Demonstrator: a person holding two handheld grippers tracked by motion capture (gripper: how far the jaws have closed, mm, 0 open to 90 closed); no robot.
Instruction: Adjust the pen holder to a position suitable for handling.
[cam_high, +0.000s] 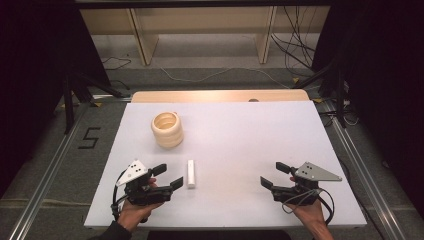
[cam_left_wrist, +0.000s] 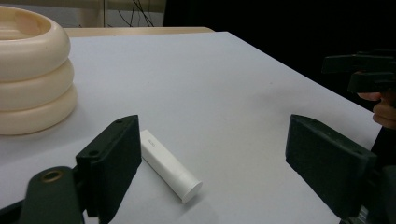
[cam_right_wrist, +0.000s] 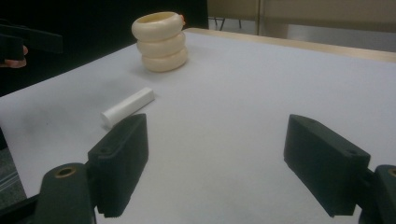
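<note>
The left gripper (cam_high: 167, 176) sits near the front left of the table (cam_high: 240, 130), held in a hand (cam_high: 131, 212) that comes in from the bottom edge; its jaws are spread wide with nothing between them. Just beside its right-hand jaw tip lies a white tube (cam_high: 191, 173), flat on the table and lengthwise away from the person; in the left gripper view the tube (cam_left_wrist: 169, 165) lies close by the left jaw, not touched by it as far as can be told. The right gripper (cam_high: 274, 174) is at the front right, well apart from the left one, held in the other hand (cam_high: 309, 212); its jaws too are spread and hold nothing, and its jaw tips point toward the table's middle. Farther back, on the left half of the table, stands a cream ribbed cup (cam_high: 167, 129), upright, shaped like three stacked rings, well apart from both grippers and beyond the tube. The table is white with a wooden strip (cam_high: 220, 95) along its far edge.
</note>
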